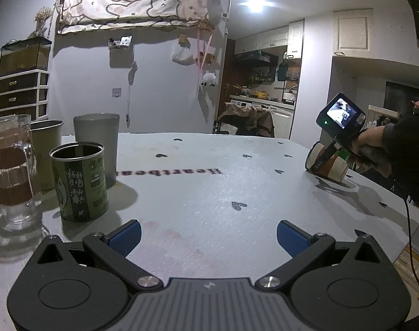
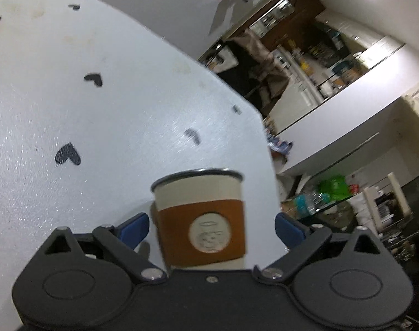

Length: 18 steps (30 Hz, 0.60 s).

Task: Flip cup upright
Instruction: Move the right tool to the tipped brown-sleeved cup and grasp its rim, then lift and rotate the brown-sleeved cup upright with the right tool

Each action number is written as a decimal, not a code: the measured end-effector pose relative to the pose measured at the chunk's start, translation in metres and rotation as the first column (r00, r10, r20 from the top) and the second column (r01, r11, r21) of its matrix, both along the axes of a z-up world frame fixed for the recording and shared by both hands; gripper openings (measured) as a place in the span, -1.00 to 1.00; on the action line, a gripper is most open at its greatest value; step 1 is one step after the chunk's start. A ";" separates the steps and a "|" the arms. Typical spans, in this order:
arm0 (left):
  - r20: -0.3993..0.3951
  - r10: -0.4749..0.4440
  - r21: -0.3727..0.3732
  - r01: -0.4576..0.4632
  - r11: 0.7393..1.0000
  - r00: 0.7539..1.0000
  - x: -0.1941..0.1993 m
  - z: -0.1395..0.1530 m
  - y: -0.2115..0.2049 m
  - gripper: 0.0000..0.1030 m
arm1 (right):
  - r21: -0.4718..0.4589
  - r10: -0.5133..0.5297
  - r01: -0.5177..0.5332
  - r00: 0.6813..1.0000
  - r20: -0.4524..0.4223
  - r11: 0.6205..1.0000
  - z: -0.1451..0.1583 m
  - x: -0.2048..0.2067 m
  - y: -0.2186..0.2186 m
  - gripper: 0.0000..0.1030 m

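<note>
Glass, metal and card vessels stand at the far left of the pale heart-printed surface (image 1: 209,187): a glass mug (image 1: 12,165) cut off by the frame edge, a metal tumbler (image 1: 48,151) half hidden behind it, a green printed canister (image 1: 80,182), and a grey cup (image 1: 99,149) behind that. Centre, near: the left hand-held gripper (image 1: 208,238) hangs over bare surface, blue pads (image 1: 126,237) spread wide, nothing between them. Far right: the paper cup (image 1: 328,164) with its brown sleeve lies tilted on its side, rim toward the left; the right hand-held gripper (image 2: 211,229) straddles it. In the right wrist view a gap shows on each side of the cup, so the jaws are released. The cup's base is hidden beneath the gripper body, and the sleeve emblem (image 2: 211,234) is too blurred to read.
</note>
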State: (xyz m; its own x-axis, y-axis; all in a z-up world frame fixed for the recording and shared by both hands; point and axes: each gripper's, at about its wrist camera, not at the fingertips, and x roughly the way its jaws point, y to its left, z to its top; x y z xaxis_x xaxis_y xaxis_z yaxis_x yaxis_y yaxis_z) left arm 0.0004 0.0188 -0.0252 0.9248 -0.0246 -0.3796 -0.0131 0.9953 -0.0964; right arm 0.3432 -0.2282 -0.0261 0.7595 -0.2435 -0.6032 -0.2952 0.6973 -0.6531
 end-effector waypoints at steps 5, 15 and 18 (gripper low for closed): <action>0.000 0.002 -0.002 -0.002 1.000 1.000 0.000 0.000 0.000 1.00 | -0.024 -0.023 0.023 1.000 -0.009 0.999 -0.006 0.004 0.002 0.69; 0.001 -0.003 0.001 0.003 1.000 1.000 0.001 0.003 -0.002 1.00 | 0.255 0.058 -0.077 0.995 0.082 0.964 0.024 -0.045 0.004 0.43; 0.003 -0.001 0.005 0.001 1.000 1.000 0.001 0.004 -0.003 1.00 | 0.403 0.107 -0.149 0.986 0.126 0.903 0.035 -0.082 0.006 0.43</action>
State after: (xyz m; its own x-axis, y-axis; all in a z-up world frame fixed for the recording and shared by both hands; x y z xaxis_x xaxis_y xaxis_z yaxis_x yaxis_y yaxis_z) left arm 0.0011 0.0155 -0.0217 0.9261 -0.0233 -0.3766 -0.0121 0.9958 -0.0912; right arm 0.2616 -0.2223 0.0087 0.8278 0.1125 -0.5496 -0.3495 0.8698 -0.3483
